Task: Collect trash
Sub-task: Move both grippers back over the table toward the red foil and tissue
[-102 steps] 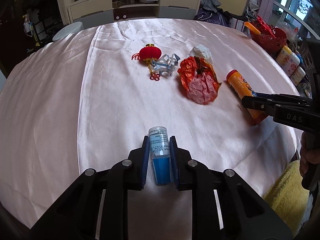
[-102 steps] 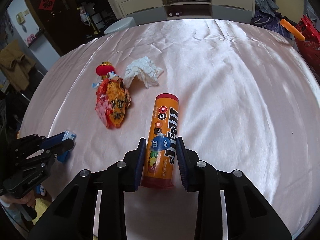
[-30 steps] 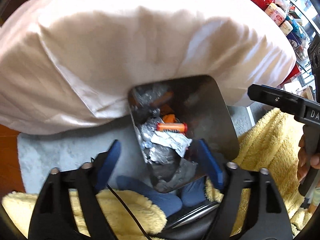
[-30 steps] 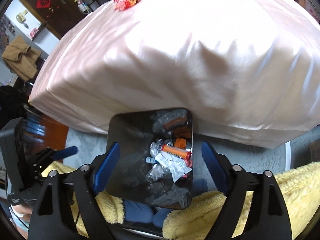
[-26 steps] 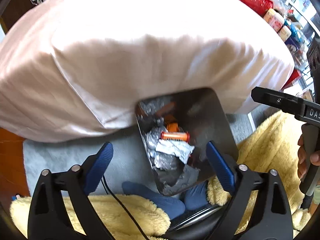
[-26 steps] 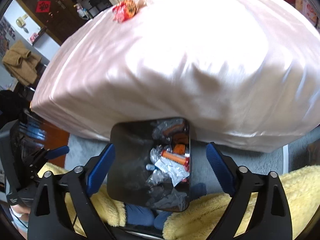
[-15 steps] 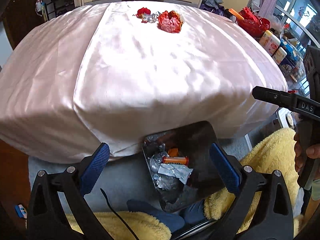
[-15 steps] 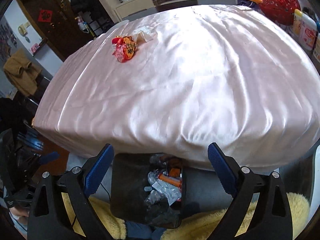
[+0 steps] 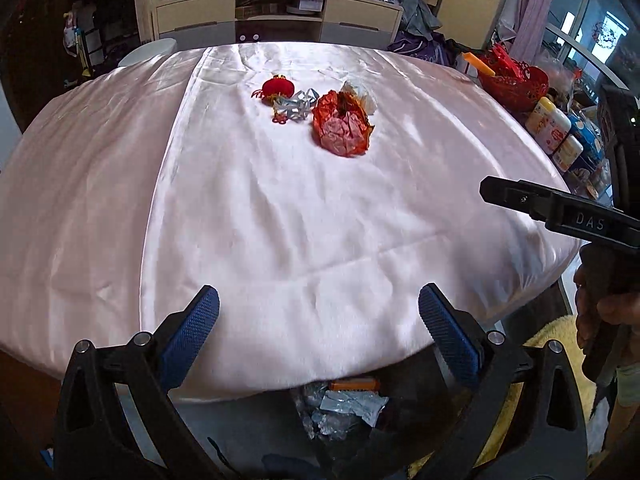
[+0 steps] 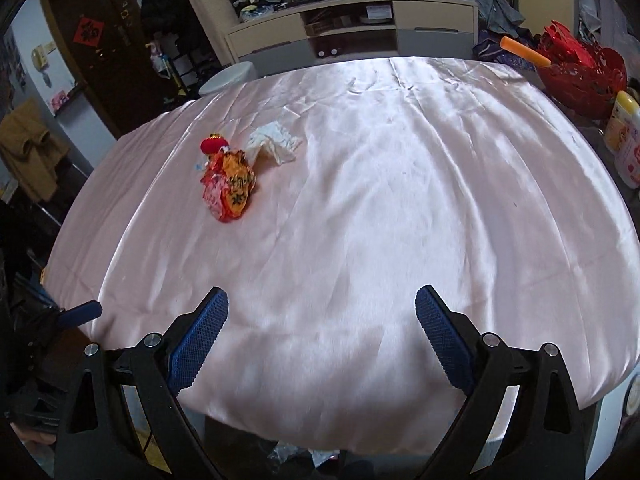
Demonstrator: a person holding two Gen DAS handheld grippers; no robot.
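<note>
My left gripper point(image 9: 318, 330) is open and empty above the table's near edge. My right gripper point(image 10: 320, 330) is open and empty too, and shows from the side in the left wrist view point(image 9: 520, 196). A crumpled red and orange wrapper point(image 9: 342, 124) point(image 10: 228, 190) lies far across the pink tablecloth point(image 9: 280, 220). Beside it are a white crumpled tissue point(image 9: 360, 90) point(image 10: 274, 144), a silver foil scrap point(image 9: 296, 106) and a small red lantern ornament point(image 9: 278, 88) point(image 10: 212, 146). The trash bin point(image 9: 344, 404) sits on the floor under the table's edge with an orange tube and foil wrappers inside.
A red basket point(image 9: 514, 82) point(image 10: 580, 76) and white bottles point(image 9: 554, 128) point(image 10: 626, 138) stand off the table's right side. A low TV cabinet point(image 9: 276, 20) point(image 10: 352, 32) is at the back. A yellow fluffy rug point(image 9: 560, 332) lies on the floor at right.
Both grippers have risen and tilted up from over the bin to face the tabletop. Their jaws stay wide open. The bin has slid to the bottom edge of both views.
</note>
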